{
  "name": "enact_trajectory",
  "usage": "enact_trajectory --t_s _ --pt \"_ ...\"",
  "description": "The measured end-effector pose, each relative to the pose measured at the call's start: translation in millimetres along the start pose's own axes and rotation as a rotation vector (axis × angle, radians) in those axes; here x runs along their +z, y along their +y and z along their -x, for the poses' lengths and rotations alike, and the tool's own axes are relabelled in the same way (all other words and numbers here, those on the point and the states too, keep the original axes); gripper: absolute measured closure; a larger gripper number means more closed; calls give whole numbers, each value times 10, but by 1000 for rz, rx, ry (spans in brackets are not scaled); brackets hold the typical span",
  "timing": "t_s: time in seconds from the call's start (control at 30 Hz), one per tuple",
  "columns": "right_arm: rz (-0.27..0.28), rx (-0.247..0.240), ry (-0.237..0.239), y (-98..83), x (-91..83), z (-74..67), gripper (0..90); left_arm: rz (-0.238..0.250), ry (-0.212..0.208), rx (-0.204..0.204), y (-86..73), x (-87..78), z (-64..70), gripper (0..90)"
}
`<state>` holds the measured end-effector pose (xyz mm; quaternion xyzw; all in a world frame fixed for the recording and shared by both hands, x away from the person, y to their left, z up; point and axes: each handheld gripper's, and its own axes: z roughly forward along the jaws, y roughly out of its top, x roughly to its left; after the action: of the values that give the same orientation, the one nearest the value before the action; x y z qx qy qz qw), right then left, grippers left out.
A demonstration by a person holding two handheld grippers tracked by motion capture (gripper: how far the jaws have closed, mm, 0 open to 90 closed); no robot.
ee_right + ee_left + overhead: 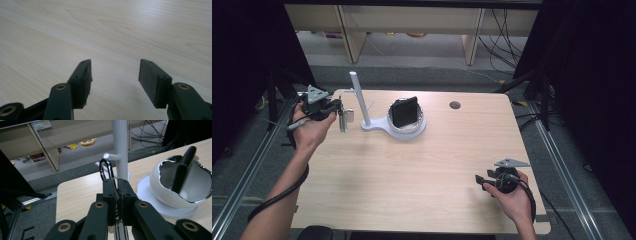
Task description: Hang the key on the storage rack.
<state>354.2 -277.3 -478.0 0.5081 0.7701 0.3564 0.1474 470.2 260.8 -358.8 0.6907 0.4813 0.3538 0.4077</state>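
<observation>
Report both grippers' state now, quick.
Left gripper: shut on a black clip, near the white stand.
Right gripper: open, holding nothing, above the table.

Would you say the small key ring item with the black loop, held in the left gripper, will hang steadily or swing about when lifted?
The small key ring item probably dangles: its silvery part hangs below the left gripper in the high view. The black loop looks thin yet keeps its shape above the shut jaws, so it seems fairly stiff. It looks light.
</observation>
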Motion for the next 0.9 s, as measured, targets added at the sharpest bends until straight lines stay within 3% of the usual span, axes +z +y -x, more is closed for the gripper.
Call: enact_trajectory --t_s 0.3,0.9 --pt "0 3 2 -3 3 -4 451 7 30 19 74 64 8 852" --pt "-5 -1 -3 -13 -3 8 450 11 25 35 127 134 70 852"
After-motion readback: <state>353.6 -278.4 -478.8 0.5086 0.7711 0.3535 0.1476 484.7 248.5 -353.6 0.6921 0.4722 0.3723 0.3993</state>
